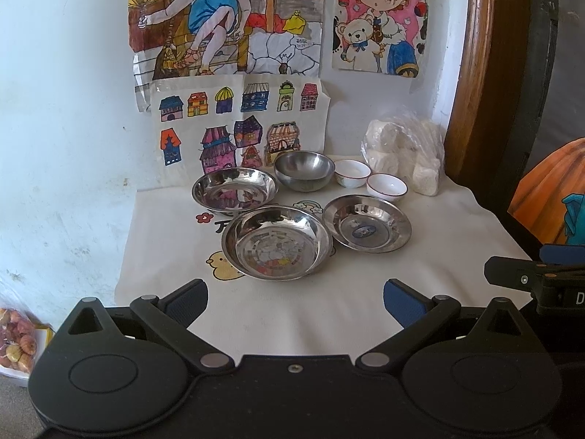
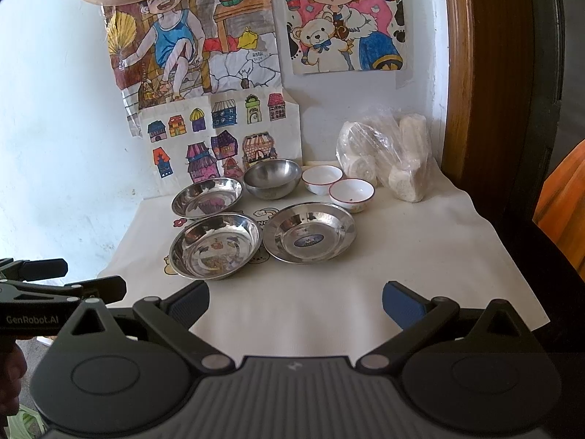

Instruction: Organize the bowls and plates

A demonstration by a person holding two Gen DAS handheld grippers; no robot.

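In the left wrist view the left gripper hung at the bottom centre, jaws spread wide and holding nothing, above the white cloth covering the table. Left to right across mid-frame stood 6 dishes, none stacked: the rear steel plate, the front steel plate, the steel bowl behind them, the plate with a blue sticker, and 2 white bowls touching each other. They sat apart or barely overlapping, so sorting likely had not begun; like probably belonged with like.

In the right wrist view the right gripper, bottom centre, was likewise spread and empty, facing the sticker plate. At right of frame a clear bag of white rolls stood just beside the white bowls and could crowd a reach there. Children's drawings lined the wall directly behind the rear dishes.
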